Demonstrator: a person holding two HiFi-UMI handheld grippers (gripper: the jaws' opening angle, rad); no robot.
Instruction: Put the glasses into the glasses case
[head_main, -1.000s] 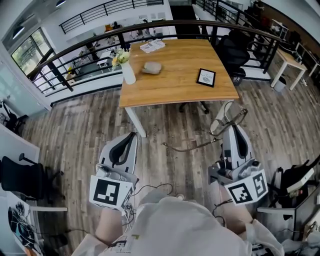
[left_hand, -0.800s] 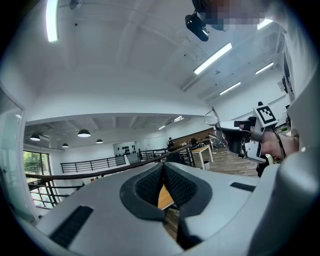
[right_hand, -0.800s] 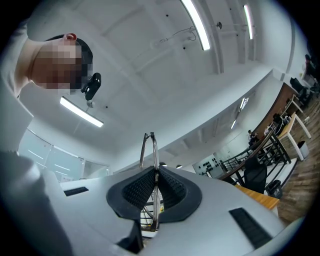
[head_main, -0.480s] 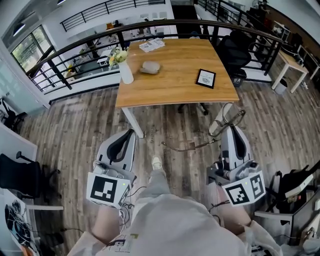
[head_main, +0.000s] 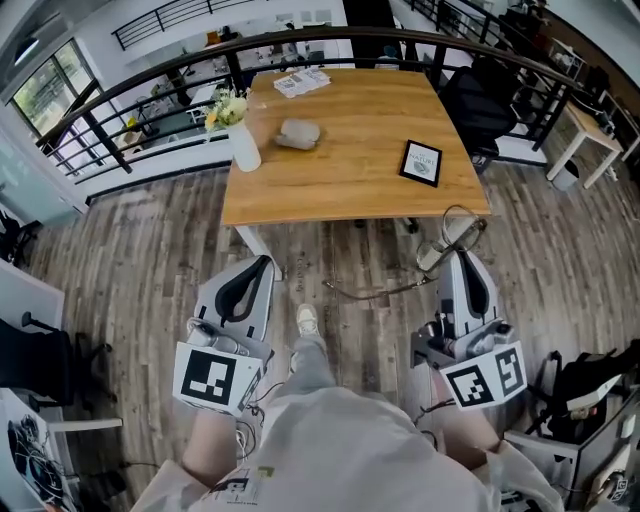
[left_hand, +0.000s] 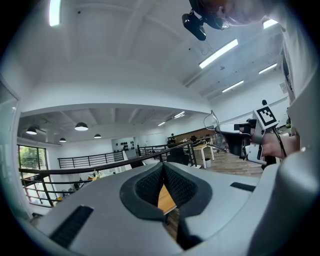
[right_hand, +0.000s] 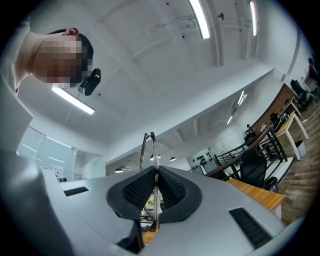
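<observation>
The right gripper (head_main: 458, 262) has its fingers (right_hand: 172, 189) closed on the glasses (head_main: 455, 226). In the right gripper view the thin wire frame (right_hand: 150, 150) stands edge-on between the ribbed pads and rises above their tips. From the head view a lens loop sits just beyond the fingertips, and what looks like one slim temple arm trails out to the left over the wooden floor (head_main: 150, 250).

The left gripper (head_main: 258, 268) has its fingers (left_hand: 150, 186) pressed together with nothing between them.

Both grippers hang low in front of the person, well short of the bench (head_main: 360, 180). The glasses case (head_main: 298, 133), a grey rounded pouch, lies on the bench's far-left part, near the vase of flowers (head_main: 242, 150) and apart from the framed picture (head_main: 421, 163) on the right side. Its long axis runs roughly across the bench, left to right; whether it is open cannot be told at this range.

From the fingers that hold the glasses, the case lies ahead and off to the left, more in line with the empty left gripper. That arm is therefore probably the better placed to reach and steady or open the case, while the right one would have to carry the glasses forward and across to it
</observation>
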